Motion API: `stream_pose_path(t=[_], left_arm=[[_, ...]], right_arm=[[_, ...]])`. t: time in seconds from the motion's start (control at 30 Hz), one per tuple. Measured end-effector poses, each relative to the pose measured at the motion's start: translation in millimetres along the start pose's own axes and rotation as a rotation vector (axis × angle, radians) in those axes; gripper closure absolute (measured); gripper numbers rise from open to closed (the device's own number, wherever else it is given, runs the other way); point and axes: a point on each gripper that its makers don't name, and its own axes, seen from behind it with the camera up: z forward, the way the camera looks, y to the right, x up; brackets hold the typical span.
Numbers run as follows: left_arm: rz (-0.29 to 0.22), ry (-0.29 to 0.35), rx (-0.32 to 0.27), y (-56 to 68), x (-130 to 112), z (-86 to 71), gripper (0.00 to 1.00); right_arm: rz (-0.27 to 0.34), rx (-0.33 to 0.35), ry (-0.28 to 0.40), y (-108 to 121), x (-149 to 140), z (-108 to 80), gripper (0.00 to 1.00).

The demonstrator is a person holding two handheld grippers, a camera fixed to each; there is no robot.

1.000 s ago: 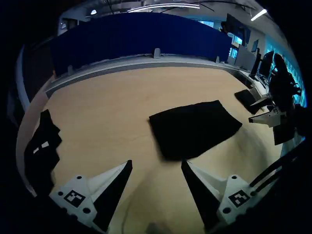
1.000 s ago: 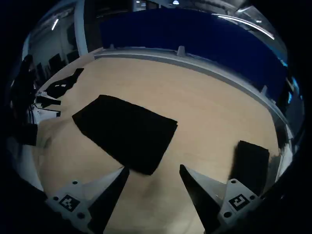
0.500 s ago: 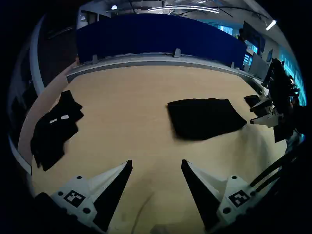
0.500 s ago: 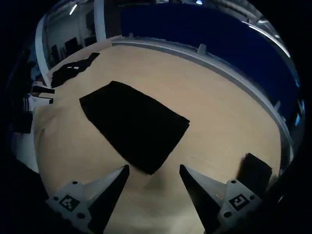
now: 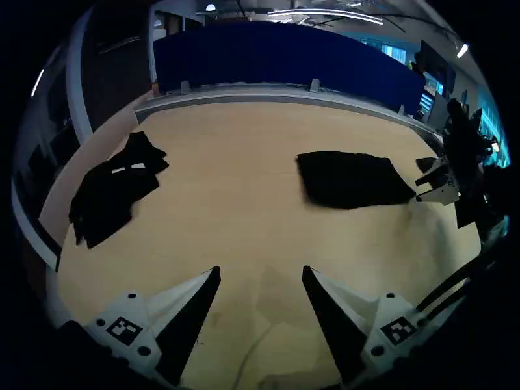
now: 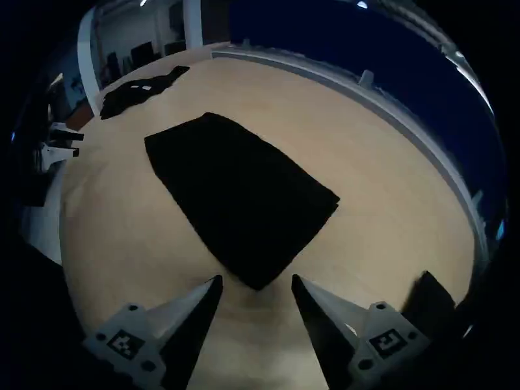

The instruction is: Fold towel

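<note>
– Hovering at near corner of towel (image 6: 240,201), R gripper (image 6: 257,281) gapes, prob. to pinch it. Towel lies flat on table (image 6: 390,195).
– L gripper (image 5: 260,272)?
– Spread too, empty, well apart.

R tool (image 6: 255,277) nearer towel (image 6: 240,195) corner, jaws narrower; L tool (image 5: 260,267) farther off.
</note>
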Motion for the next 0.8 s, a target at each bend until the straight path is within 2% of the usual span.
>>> stream_pose_path(t=[0.23,0.3,0.43,0.63,0.77,0.8], left_arm=[[-0.019,-0.002,0.022,-4.2,-11,-12.9,0.07],[-0.02,-0.003,0.026,-5.2,-13,-15.8,0.07],[-0.018,-0.006,0.03,-6.5,-18,-20.0,0.06],[-0.025,-0.014,0.036,-8.5,-23,-24.1,0.07],[-0.027,-0.015,0.036,-8.8,-24,-24.1,0.07],[-0.026,-0.015,0.035,-8.6,-24,-23.8,0.07]], right_arm=[[-0.019,0.023,-0.024,-4,-6,4.7,0.39],[-0.022,0.026,-0.029,-4,-8,5.5,0.49],[-0.024,0.028,-0.037,-3,-10,7.0,0.59],[-0.026,0.036,-0.042,-4,-12,8.7,0.66],[-0.028,0.023,-0.038,-1,-12,10.6,0.81],[-0.027,0.023,-0.038,-1,-12,10.8,0.82]])
